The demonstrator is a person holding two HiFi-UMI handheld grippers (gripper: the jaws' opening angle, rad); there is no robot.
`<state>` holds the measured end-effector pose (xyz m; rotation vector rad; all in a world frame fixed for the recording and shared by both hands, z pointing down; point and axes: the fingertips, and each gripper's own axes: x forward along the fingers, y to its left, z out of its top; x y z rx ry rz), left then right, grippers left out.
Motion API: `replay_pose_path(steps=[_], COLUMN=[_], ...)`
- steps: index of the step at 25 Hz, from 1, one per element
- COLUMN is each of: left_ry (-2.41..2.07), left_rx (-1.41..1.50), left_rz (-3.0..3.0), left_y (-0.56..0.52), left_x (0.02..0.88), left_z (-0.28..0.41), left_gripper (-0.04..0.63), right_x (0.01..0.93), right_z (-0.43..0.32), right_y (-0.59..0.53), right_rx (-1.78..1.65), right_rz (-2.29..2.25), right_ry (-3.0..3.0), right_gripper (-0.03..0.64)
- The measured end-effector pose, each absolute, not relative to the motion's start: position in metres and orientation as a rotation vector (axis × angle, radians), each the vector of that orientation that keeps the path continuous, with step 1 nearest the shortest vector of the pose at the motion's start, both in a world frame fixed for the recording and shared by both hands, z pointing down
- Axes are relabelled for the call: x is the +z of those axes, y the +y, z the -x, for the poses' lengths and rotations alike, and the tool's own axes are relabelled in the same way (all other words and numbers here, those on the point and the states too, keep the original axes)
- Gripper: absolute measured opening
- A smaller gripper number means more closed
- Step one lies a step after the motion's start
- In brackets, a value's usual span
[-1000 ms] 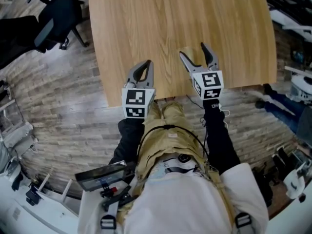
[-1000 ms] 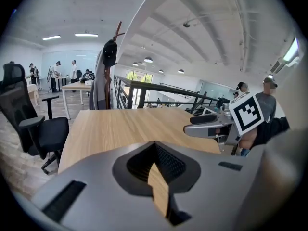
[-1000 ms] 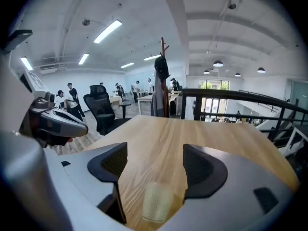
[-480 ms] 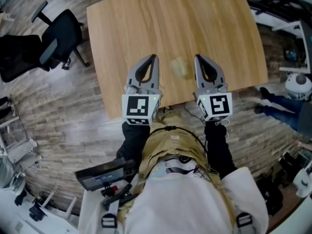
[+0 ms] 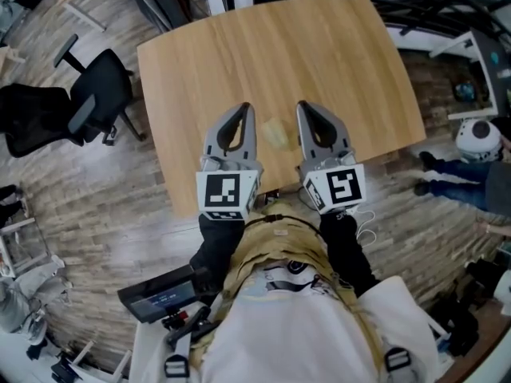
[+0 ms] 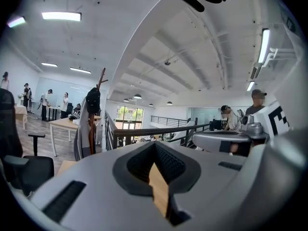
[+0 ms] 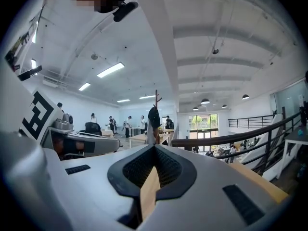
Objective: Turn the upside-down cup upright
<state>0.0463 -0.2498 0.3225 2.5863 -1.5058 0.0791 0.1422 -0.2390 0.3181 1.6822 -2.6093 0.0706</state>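
Office chair [image 5: 94,102]: black, standing on the plank floor just left of the counter's corner.
Left claw [image 5: 245,108]: clenched, its tips met with nothing between them, held over the near part of the counter; its own view looks level across an open office, past a coat stand [image 6: 91,114].
Cup [image 5: 275,133]: pale and see-through, on the wooden counter [image 5: 319,46] between the two claws, touched by neither; which way up it stands cannot be told.
Right claw [image 5: 304,106]: clenched and empty, held alongside the left one, its marker cube nearest the person.
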Motion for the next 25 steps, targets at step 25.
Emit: replay_pose_path(steps=[25], left_ry=[-1.587], left_rx=[0.044], left_rz=[-2.597], left_y=[-0.251], left_x=[0.295], left_z=[-0.018], left_gripper=[0.0], right_x=[0.286], right_z=[-0.13], right_y=[-0.238], right_rx=[-0.002], right_rz=[-1.71], right_ry=[-2.618], right_gripper=[0.02])
